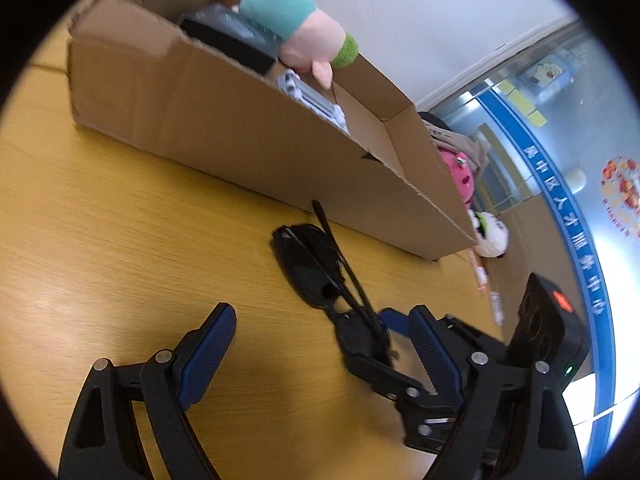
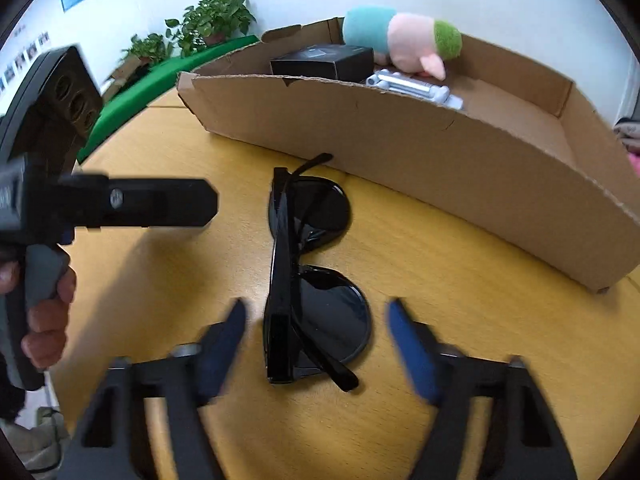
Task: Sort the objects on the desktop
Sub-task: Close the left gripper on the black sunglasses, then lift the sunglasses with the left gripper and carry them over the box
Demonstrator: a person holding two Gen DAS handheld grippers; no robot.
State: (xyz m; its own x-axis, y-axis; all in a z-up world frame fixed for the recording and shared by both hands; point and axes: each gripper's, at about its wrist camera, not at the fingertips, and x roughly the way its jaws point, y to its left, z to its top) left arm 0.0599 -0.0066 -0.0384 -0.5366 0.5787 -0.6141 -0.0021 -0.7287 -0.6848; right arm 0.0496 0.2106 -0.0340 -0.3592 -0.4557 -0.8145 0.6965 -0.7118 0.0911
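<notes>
Black sunglasses (image 2: 316,280) lie folded on the yellow wooden table (image 2: 460,280), just in front of a low cardboard box (image 2: 400,140). My right gripper (image 2: 318,332) straddles their near lens, with a gap on both sides between the blue pads (image 2: 408,344) and the frame. In the left wrist view the sunglasses (image 1: 312,264) lie ahead of my open, empty left gripper (image 1: 320,332), and the right gripper (image 1: 372,328) comes in from the lower right. The left gripper (image 2: 208,202) hovers left of the glasses, held by a hand (image 2: 48,312).
The box (image 1: 240,132) holds a pink and teal plush toy (image 2: 404,40), a black carton (image 2: 324,62) and a grey device (image 2: 416,88). Past the box's right end are a white plush (image 1: 490,232) and a pink item (image 1: 460,172). Potted plants (image 2: 212,16) stand at the back left.
</notes>
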